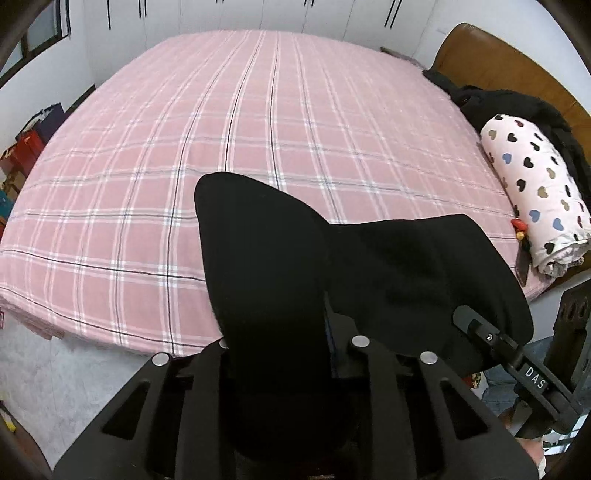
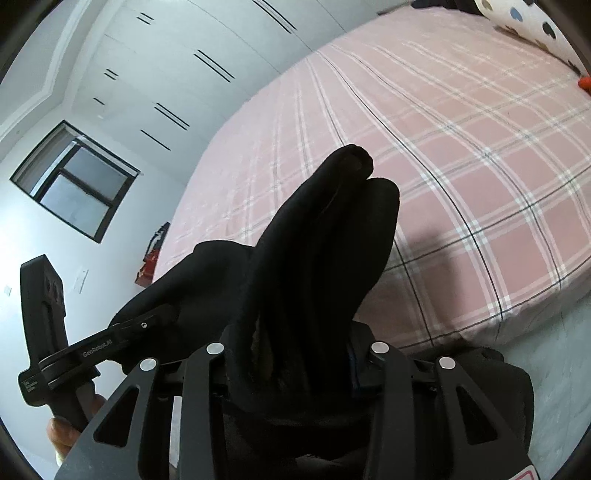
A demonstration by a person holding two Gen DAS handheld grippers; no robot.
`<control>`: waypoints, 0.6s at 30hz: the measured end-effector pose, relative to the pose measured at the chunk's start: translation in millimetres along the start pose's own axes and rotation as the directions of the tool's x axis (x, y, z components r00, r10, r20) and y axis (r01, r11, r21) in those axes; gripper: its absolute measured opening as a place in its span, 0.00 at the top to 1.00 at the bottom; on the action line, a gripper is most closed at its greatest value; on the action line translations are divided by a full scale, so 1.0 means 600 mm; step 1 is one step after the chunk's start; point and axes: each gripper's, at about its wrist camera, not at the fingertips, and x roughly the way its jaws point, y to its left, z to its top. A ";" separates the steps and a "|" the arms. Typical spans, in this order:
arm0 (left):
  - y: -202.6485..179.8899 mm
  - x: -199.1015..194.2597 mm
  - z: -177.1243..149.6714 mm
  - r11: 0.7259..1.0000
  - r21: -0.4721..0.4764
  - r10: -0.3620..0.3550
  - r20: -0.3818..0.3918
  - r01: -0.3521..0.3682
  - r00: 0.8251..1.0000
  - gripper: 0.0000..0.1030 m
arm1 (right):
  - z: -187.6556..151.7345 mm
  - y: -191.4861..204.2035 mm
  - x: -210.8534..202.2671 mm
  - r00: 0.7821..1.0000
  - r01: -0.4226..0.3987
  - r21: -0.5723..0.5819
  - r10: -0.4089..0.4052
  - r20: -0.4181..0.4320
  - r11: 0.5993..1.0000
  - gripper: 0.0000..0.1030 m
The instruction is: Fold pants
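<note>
both grippers clamp black fabric pants above a bed

the left gripper (image 1: 273,332) is clenched on the black fabric pants (image 1: 406,266), which bunch up ahead of its fingers and stretch rightward to the right gripper (image 2: 295,350), clenched on the same cloth. beyond lies the pink plaid bedsheet (image 1: 258,129), a heart-print rolled quilt (image 1: 535,184) far right.

Black pants (image 1: 266,266) hide both claws' fingertips; the patterned roll (image 2: 532,22) is cut off.

Both wrist cams close, facing fwd over bed (image 1: 258,110); share bed.
</note>
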 end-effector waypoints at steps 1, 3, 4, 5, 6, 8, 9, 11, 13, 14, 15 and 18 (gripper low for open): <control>0.001 -0.011 -0.003 1.000 0.005 0.000 0.010 0.000 1.000 0.78 | 0.000 0.004 -0.009 1.000 -0.003 -0.005 0.003 0.007 1.000 0.65; -0.004 -0.035 -0.001 1.000 0.009 -0.004 0.034 0.004 0.999 0.78 | 0.002 0.022 -0.033 0.999 -0.013 -0.028 0.014 0.032 1.000 0.65; -0.007 -0.044 0.001 1.000 0.014 -0.004 0.047 0.004 0.999 0.78 | 0.003 0.030 -0.039 0.999 -0.015 -0.035 0.017 0.041 0.999 0.65; -0.011 -0.053 0.004 1.000 0.021 -0.003 0.060 0.002 0.998 0.78 | 0.007 0.042 -0.051 0.998 -0.021 -0.048 0.024 0.057 0.999 0.65; -0.014 -0.068 0.009 1.000 0.028 -0.003 0.076 0.001 0.997 0.78 | 0.012 0.053 -0.061 0.997 -0.024 -0.065 0.029 0.073 0.998 0.65; -0.019 -0.092 0.024 0.999 0.038 -0.013 0.111 0.009 0.994 0.78 | 0.027 0.073 -0.072 0.994 -0.030 -0.086 0.038 0.098 0.996 0.65; -0.020 -0.100 0.031 0.999 0.042 -0.016 0.125 0.011 0.992 0.78 | 0.038 0.083 -0.077 0.993 -0.036 -0.100 0.047 0.112 0.994 0.65; -0.023 -0.117 0.053 0.999 0.052 -0.021 0.157 0.013 0.987 0.78 | 0.066 0.103 -0.084 0.988 -0.046 -0.131 0.064 0.138 0.990 0.65; -0.023 -0.130 0.087 0.998 0.065 -0.025 0.196 0.012 0.980 0.78 | 0.099 0.118 -0.081 0.984 -0.055 -0.160 0.080 0.156 0.986 0.65; -0.022 -0.133 0.108 0.997 0.071 -0.025 0.213 0.010 0.977 0.78 | 0.124 0.127 -0.075 0.982 -0.059 -0.176 0.089 0.166 0.983 0.65; -0.021 -0.135 0.124 0.997 0.077 -0.029 0.226 0.012 0.974 0.78 | 0.147 0.135 -0.068 0.980 -0.062 -0.188 0.096 0.175 0.980 0.65; -0.013 -0.131 0.192 0.996 0.086 -0.041 0.267 0.018 0.963 0.78 | 0.216 0.153 -0.044 0.973 -0.073 -0.217 0.117 0.198 0.973 0.65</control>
